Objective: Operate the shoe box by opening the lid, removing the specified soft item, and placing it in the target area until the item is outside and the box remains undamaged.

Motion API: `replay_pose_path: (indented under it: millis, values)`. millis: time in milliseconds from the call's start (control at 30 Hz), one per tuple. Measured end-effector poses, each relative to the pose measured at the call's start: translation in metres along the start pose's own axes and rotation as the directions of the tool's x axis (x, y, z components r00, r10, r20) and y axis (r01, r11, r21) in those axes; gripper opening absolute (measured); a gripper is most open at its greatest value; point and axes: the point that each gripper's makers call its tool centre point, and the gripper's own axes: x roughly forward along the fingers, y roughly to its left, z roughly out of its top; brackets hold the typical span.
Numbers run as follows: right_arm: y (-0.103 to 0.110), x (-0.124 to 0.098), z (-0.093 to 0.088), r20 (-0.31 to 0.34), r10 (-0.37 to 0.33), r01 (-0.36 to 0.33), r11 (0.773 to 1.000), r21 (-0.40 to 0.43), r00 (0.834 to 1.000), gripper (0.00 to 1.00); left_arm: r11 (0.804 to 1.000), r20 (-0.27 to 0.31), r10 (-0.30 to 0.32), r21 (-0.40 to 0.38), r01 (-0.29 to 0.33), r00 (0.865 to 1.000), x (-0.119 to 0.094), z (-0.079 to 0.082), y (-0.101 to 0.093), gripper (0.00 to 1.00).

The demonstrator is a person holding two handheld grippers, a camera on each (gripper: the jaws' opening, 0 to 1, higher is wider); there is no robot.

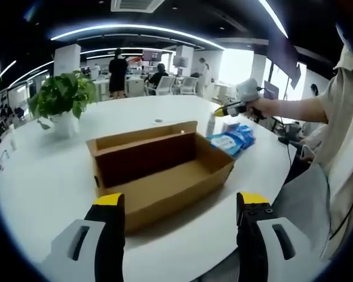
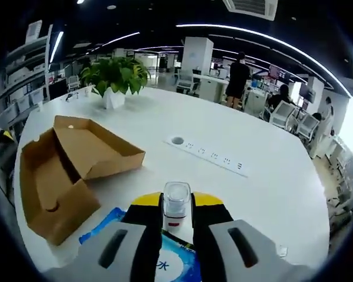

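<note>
Left gripper view: left gripper [image 1: 179, 220] hovering at lower frame, fingers [image 1: 110, 226] spread wide with nothing between; open shoe box [image 1: 159, 170] at centre on the white desk [image 1: 41, 188], apparently empty, long axis running left to right across the fingers; blue soft pack [image 1: 232, 140] lying right of the box, right gripper [image 1: 235, 107] above it.

Right gripper view: fingers [image 2: 146, 220] closed around a small clear bottle [image 2: 176, 208] at lower centre; blue pack directly beneath, box at left; right hand judged far nearer the pack.
</note>
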Motion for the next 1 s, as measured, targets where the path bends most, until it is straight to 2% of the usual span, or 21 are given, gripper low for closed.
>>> replay_pose_path:
  millis: [233, 400, 567, 700, 1000]
  values:
    - [0.0036, 0.0028, 0.0003, 0.003, -0.027, 0.027, 0.999, 0.017, 1.0, 0.16, 1.0, -0.004, 0.006, 0.003, -0.006, 1.0, 0.0001, -0.0015, 0.0012, 0.79]
    - [0.0005, 0.0039, -0.0015, -0.025, -0.098, 0.099, 0.994, 0.055, 0.995, 0.16, 1.0, -0.002, 0.005, 0.004, -0.005, 1.0, -0.0007, -0.0018, 0.0005, 0.79]
    - [-0.0023, 0.0041, -0.0023, -0.046, -0.173, 0.178, 0.978, 0.111, 0.984, 0.16, 1.0, -0.002, 0.006, 0.004, -0.006, 1.0, -0.0016, -0.0019, 0.0012, 0.79]
    - [0.0001, 0.004, -0.0026, -0.047, -0.217, 0.221, 0.968, 0.117, 0.975, 0.16, 1.0, -0.003, 0.006, 0.005, -0.006, 1.0, -0.0021, -0.0019, 0.0013, 0.79]
    - [0.0038, 0.004, -0.0038, -0.047, -0.268, 0.272, 0.954, 0.127, 0.962, 0.16, 1.0, -0.003, 0.012, 0.004, -0.012, 1.0, -0.0021, -0.002, 0.0045, 0.78]
